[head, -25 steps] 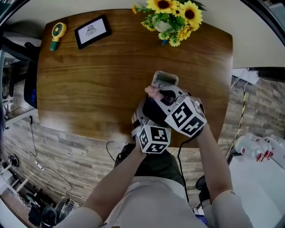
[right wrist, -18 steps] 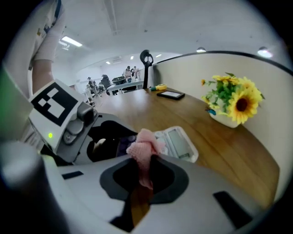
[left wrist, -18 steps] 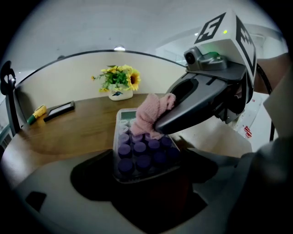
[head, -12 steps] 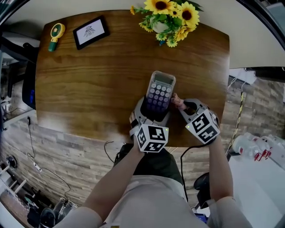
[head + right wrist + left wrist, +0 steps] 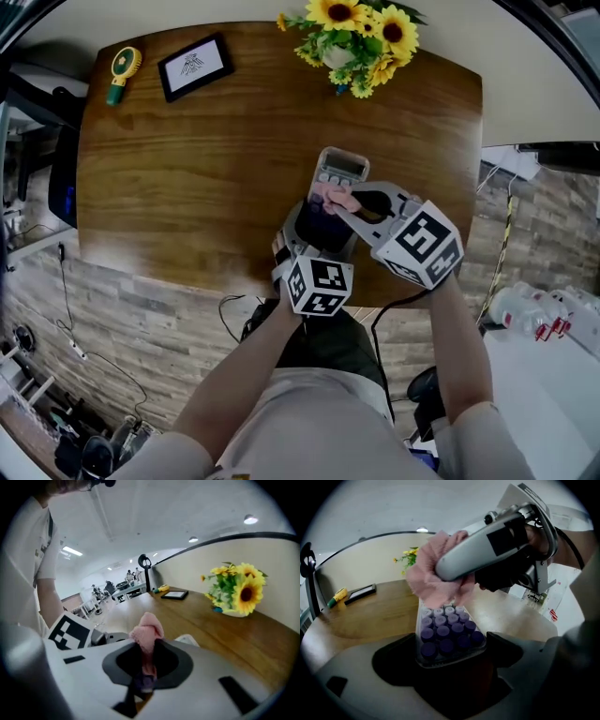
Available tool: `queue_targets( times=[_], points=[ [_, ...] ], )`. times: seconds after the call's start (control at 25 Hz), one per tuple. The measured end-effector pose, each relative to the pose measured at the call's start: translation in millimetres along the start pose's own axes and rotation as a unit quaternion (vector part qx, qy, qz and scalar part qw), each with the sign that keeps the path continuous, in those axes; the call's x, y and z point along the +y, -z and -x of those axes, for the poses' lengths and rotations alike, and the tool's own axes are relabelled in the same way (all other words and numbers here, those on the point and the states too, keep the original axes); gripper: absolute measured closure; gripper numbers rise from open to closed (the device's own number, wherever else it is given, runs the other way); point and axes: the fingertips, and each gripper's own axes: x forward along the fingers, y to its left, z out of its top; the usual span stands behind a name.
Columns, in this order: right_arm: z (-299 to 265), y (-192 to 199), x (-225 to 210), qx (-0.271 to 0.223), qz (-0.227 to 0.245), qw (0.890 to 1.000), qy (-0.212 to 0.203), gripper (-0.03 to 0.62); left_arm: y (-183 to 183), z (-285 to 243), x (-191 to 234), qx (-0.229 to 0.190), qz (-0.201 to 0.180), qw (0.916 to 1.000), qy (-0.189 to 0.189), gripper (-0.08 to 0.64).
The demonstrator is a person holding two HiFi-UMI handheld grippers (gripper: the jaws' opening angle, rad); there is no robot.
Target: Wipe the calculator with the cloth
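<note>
A grey calculator [image 5: 337, 176] with purple keys [image 5: 447, 632] lies lengthwise on the wooden table [image 5: 206, 159], its near end clamped in my left gripper [image 5: 311, 246], which is shut on it. My right gripper [image 5: 337, 202] reaches in from the right, shut on a pink cloth [image 5: 330, 198]. The pink cloth [image 5: 436, 576] hangs from the right gripper's jaws and presses on the calculator's upper keys. In the right gripper view the cloth [image 5: 146, 634] sticks up between the shut jaws.
A sunflower bunch [image 5: 361, 37] stands at the table's far edge. A dark framed tablet [image 5: 195, 66] and a yellow-green handheld tool [image 5: 120, 73] lie at the far left corner. The table's near edge [image 5: 225, 281] runs just under my grippers.
The right gripper with the cloth swung off the calculator to the right half a second ago, then came back left onto its keys. The left gripper held still.
</note>
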Motion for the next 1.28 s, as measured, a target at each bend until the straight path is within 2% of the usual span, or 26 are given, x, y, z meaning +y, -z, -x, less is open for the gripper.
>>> queue_targets(
  times=[0.08,0.24,0.52,0.68,0.84,0.92,1.04,1.16,1.28],
  points=[
    [-19.4,4.1,12.3,0.011,0.005,1.0,-0.023,0.548,0.0,-0.1,-0.2,0.0,0.0,1.0,0.0,0.092],
    [-42.0,35.9,23.2,0.075,0.025,0.996,-0.039,0.548,-0.4,-0.9,-1.0,-0.001,0.0,1.0,0.001,0.092],
    [-21.8,63.0,28.1,0.137,0.055,0.988,-0.055,0.549,0.9,-1.0,-0.3,-0.001,-0.001,1.0,0.004,0.094],
    [-1.6,84.3,17.4,0.182,0.058,0.981,-0.044,0.549,2.0,-1.4,-0.2,0.001,0.0,1.0,0.002,0.092],
    [30.3,128.1,-4.3,0.251,0.054,0.966,0.005,0.548,3.5,-1.3,0.2,0.002,0.002,1.0,0.003,0.092],
    [44.2,134.1,-14.0,0.236,0.015,0.971,0.036,0.548,3.2,-2.1,0.4,0.002,0.004,1.0,0.004,0.094],
    [62.5,117.3,-22.5,0.169,-0.052,0.98,0.087,0.548,4.1,-0.5,-3.5,0.002,0.008,0.9996,0.026,0.094],
    [80.7,88.5,-28.8,0.111,-0.07,0.982,0.135,0.546,8.4,6.6,-7.2,0.021,-0.005,0.9983,0.054,0.094],
    [101.5,51.8,-32.0,0.058,-0.069,0.981,0.171,0.545,5.3,23.1,-2.2,0.018,-0.035,0.9975,0.059,0.094]
  ],
)
